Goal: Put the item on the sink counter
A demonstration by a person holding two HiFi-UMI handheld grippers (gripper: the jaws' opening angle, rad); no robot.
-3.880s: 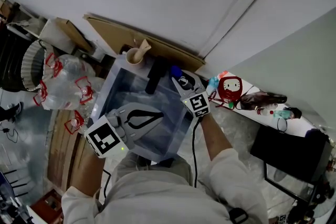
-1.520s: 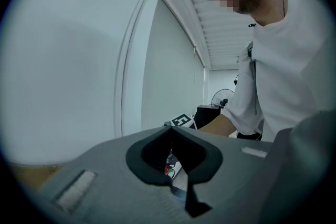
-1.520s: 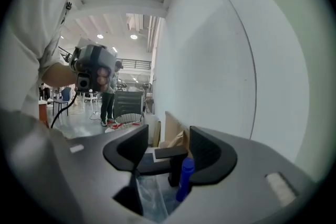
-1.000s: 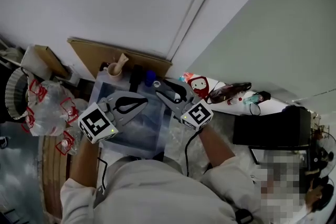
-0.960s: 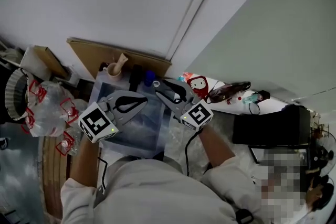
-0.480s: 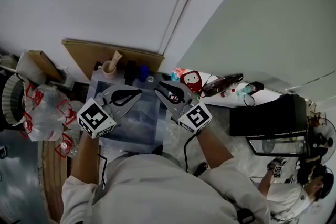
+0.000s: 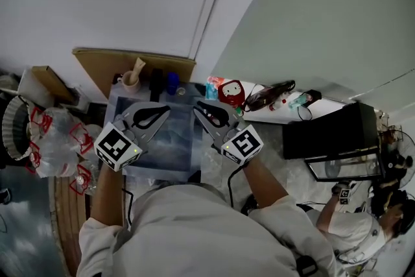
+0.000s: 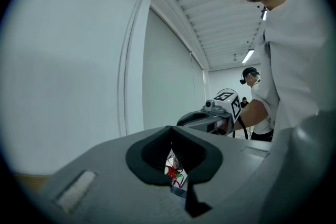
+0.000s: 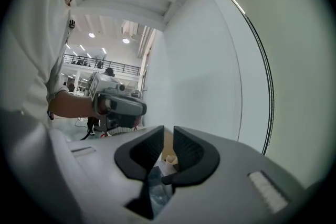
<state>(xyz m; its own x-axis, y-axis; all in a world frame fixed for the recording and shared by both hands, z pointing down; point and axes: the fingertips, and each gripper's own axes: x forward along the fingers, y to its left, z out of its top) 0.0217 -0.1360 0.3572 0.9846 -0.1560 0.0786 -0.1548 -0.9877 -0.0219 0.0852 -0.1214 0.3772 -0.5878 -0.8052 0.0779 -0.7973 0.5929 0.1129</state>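
Holding, left gripper (image 8: 171,131): nothing; its pads are pressed together at the tips, and only background shows through the small gap below them.
Holding, right gripper (image 9: 168,135): nothing; its jaws stand all but together, with a thin slit between them and no object in it.
Position of grippers: both hang side by side above the sink (image 7: 170,144) and point toward the back wall, clear of everything below.
Item: the task does not say which thing it is, and neither gripper settles it.
Likeliest item: a red round figure (image 7: 228,93) stands upright on the sink counter (image 7: 275,149), just right of the basin's back corner and just beyond the right gripper's tips.
Other candidates: a wooden cup (image 7: 131,79), a black object (image 7: 156,81) and a blue bottle (image 7: 172,81) stand in a row along the basin's back edge.
Done, as a judgement: if the red figure is the item, the placing looks finished, since it sits on the counter and is free of both grippers.
Left, as a judgement: nothing more in that case. If the item is one from the back row, it has not yet been grasped and the whole carry remains.
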